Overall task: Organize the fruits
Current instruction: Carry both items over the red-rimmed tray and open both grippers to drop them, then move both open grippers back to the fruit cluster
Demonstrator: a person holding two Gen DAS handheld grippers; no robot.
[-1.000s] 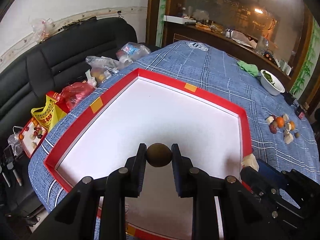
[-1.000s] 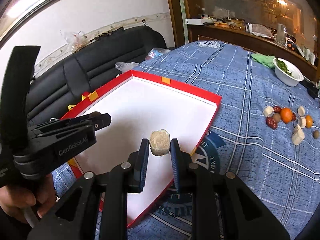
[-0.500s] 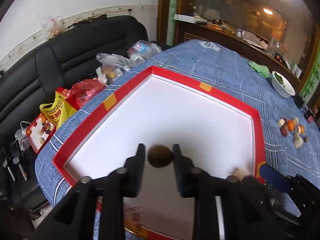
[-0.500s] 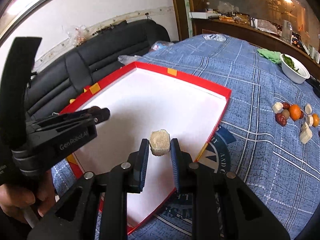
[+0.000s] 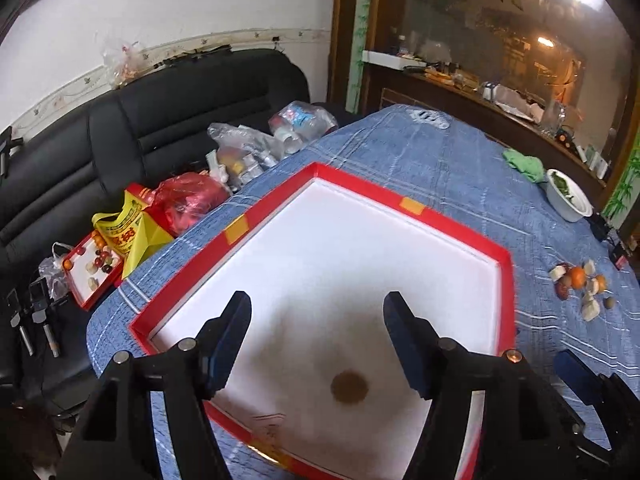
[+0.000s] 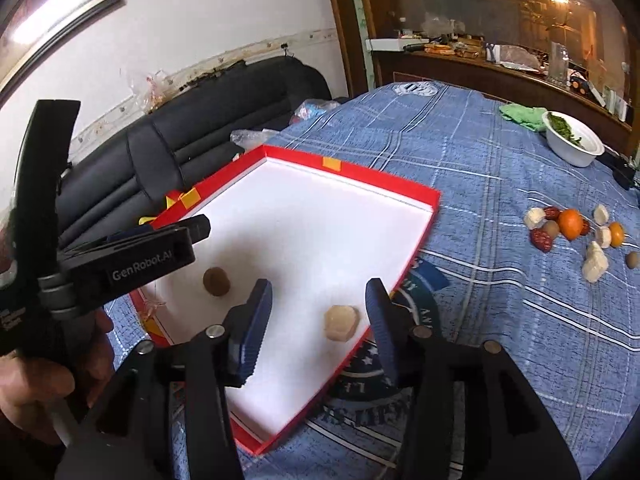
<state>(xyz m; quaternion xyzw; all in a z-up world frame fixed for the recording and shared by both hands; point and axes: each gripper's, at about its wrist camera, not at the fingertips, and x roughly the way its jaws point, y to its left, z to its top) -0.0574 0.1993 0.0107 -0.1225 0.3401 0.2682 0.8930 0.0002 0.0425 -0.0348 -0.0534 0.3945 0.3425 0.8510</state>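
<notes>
Red-rimmed, the white tray [image 6: 416, 236] holds both pieces: left tongs [image 5: 316, 320] are spreading apart, empty, above the brown round fruit [image 5: 349, 387]; right tongs [image 6: 320, 308] are likewise opening, the pale chunk [image 6: 341, 322] lying loose between them. More fruits [image 6: 572, 228] sit on the blue tabletop [image 6: 480, 184].

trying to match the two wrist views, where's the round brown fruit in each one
Left wrist view: the round brown fruit lies on the white floor of the red tray, low in the picture, between the left gripper fingers, untouched.
Right wrist view: the fruit lies in the tray's near left part, left of the right gripper, under the left gripper's black body.
Shared landmark: the white bowl of greens at the far right of the table.
</notes>
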